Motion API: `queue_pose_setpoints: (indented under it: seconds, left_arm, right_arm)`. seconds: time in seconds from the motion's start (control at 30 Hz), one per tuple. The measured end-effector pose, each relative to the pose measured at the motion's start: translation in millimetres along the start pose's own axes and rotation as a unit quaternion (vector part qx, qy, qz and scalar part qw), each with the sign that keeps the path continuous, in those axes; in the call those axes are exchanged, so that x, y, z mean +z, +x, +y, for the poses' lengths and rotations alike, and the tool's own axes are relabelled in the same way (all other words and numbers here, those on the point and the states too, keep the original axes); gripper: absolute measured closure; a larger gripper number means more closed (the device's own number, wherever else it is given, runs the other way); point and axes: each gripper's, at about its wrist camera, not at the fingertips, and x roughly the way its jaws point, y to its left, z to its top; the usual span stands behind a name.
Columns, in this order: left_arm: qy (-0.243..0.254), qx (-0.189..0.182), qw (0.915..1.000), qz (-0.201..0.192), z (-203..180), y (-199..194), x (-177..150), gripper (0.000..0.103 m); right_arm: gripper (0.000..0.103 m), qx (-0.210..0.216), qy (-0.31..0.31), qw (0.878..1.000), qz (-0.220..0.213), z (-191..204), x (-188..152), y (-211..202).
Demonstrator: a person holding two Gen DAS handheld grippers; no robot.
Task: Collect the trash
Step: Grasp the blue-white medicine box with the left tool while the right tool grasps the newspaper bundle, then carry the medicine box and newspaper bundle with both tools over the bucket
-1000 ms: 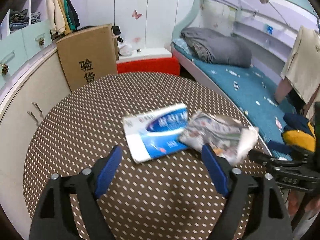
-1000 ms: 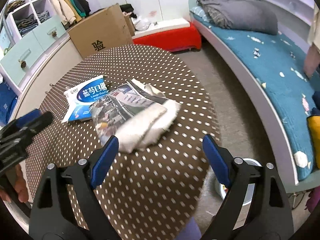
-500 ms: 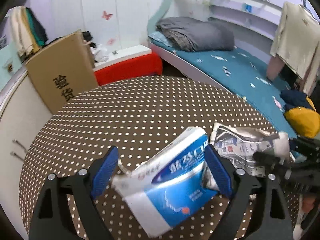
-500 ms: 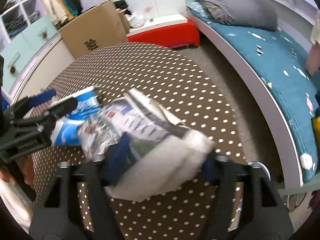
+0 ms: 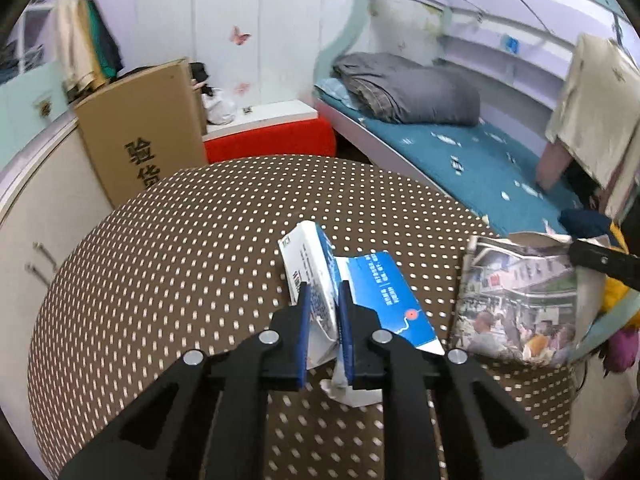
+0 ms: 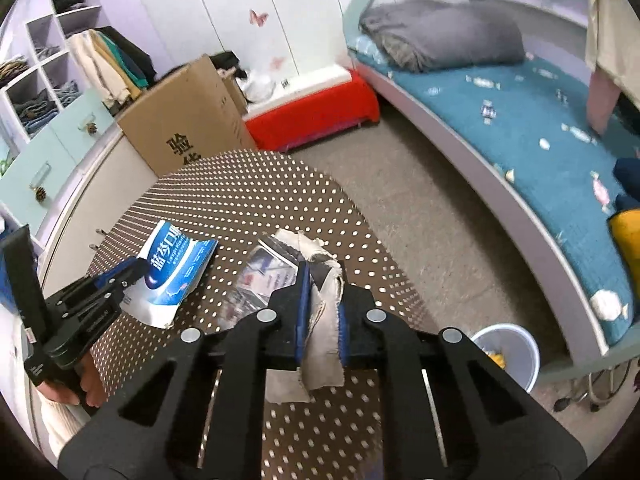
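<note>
Dotted table (image 5: 160, 264); left tongs (image 5: 323, 300) pinch box (image 5: 384, 300); right tongs (image 6: 322, 292) pinch newspaper (image 6: 264, 276)

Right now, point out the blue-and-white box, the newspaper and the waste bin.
blue-and-white box (image 5: 384, 296): left wrist view, blue flap.
newspaper (image 5: 516, 304): left wrist view, printed page.
waste bin (image 6: 520, 350): right wrist view, rim.

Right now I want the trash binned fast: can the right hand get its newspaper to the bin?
Probably yes: the right gripper is shut on the newspaper, and the bin stands open on bare floor.

1 blue box (image 5: 384, 292), 1 newspaper (image 5: 516, 304), 1 bin (image 6: 506, 350), 2 tongs.
</note>
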Motion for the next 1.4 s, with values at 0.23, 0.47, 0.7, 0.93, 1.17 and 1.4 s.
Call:
queue_pose_setpoints:
  seconds: [0.23,0.47,0.7,0.93,1.17,1.4]
  left_arm:
    - [-0.006,-0.004,0.9997,0.022,-16.9,-22.0,-36.2,0.085]
    - [-0.026,-0.005,0.9975,0.066,-18.8,1.5,-51.5,0.051]
    - [-0.053,-0.015,0.9968,0.058,-9.8,5.6,-48.1,0.078]
    - [-0.045,-0.011,0.9982,0.038,-21.6,-15.9,-53.7,0.081]
    - [-0.017,-0.027,0.9995,0.003,-58.0,-37.0,-40.5,0.081]
    - [0.029,-0.057,0.9977,-0.022,-110.3,-45.1,-28.9,0.081]
  right_arm:
    - [0.024,0.051,-0.055,0.996,0.045,14.7,-40.0,0.6]
    - [0.015,0.037,-0.12,0.989,0.072,40.2,-66.4,39.3]
    - [0.07,0.019,-0.155,0.986,0.05,54.1,-71.5,39.8]
    - [0.089,0.034,-0.092,0.995,0.031,24.1,-49.5,12.5]
    - [0.094,0.003,-0.077,0.997,-0.022,0.3,-35.7,-30.7]
    - [0.095,-0.029,-0.048,0.997,-0.044,-35.8,-32.2,-53.4]
